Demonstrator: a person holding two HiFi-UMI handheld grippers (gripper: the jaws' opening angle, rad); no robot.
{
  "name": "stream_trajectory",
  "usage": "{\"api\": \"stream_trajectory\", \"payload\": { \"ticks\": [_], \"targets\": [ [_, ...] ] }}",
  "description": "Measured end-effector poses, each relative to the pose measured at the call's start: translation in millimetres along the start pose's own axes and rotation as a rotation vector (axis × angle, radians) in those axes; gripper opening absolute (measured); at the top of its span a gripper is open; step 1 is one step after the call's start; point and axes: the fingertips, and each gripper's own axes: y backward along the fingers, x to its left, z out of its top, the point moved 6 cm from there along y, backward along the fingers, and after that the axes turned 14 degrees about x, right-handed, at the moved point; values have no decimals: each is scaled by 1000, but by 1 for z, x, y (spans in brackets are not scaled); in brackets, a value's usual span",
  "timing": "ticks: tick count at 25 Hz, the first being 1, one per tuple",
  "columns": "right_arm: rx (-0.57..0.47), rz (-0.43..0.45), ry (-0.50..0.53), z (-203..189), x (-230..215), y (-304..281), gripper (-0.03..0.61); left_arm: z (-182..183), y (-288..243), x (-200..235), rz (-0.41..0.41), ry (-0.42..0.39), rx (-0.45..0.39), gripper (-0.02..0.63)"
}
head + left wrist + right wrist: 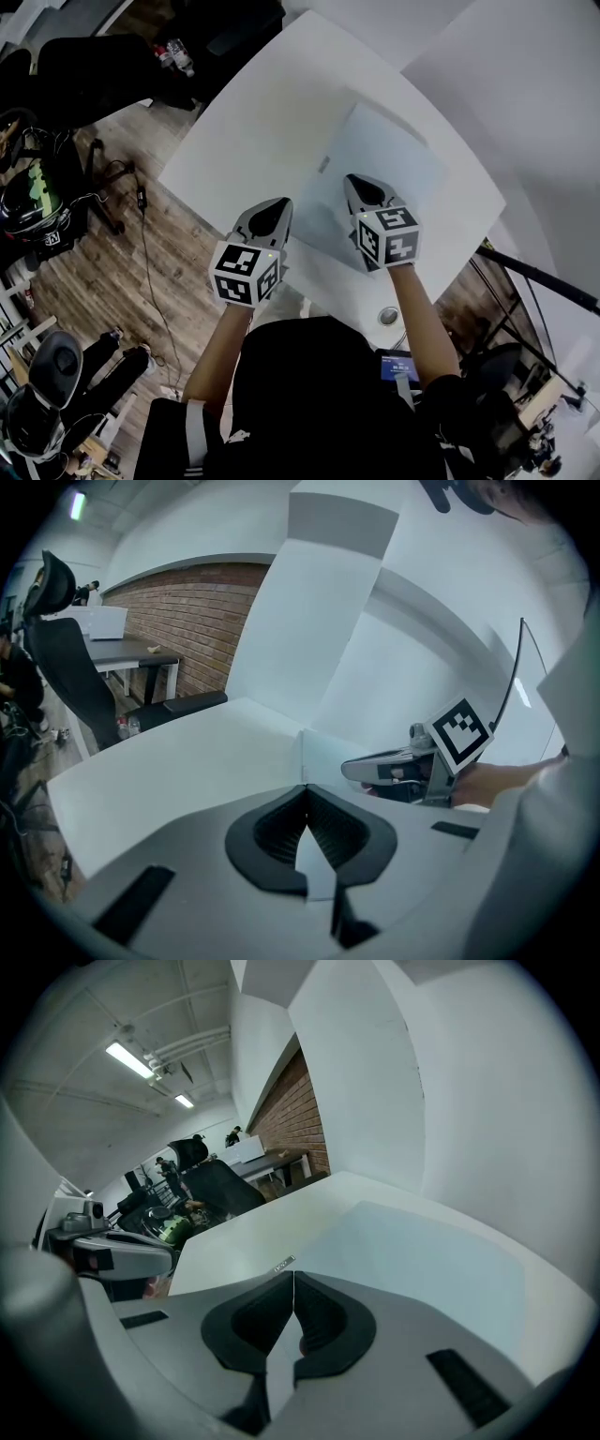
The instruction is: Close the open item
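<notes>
A pale blue-white flat square item (380, 159) lies on the white table (253, 122) and looks flat from above. Its surface (422, 1260) fills the right gripper view, with a small label at its near edge. My right gripper (352, 180) hovers over the item's near left part, jaws shut and empty (293, 1276). My left gripper (283, 202) is beside the item's left edge (302, 752), over bare table, also shut on nothing (305, 789). Each gripper shows in the other's view: the right gripper (352, 769) and the left gripper (164, 1249).
The table's left edge (178, 183) drops to a wood floor with cables and black office chairs (84, 75). A helmet (33, 202) sits at far left. A round grommet (388, 316) is near the table's front edge. A black pole (539, 277) runs at right.
</notes>
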Motion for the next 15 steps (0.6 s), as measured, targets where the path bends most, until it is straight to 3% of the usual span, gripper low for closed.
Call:
{"api": "stream_trajectory", "payload": {
  "ticks": [15],
  "targets": [
    [-67, -77, -36, -11, -3, 55, 38, 26, 14, -35, -54, -98, -54, 14]
  ]
}}
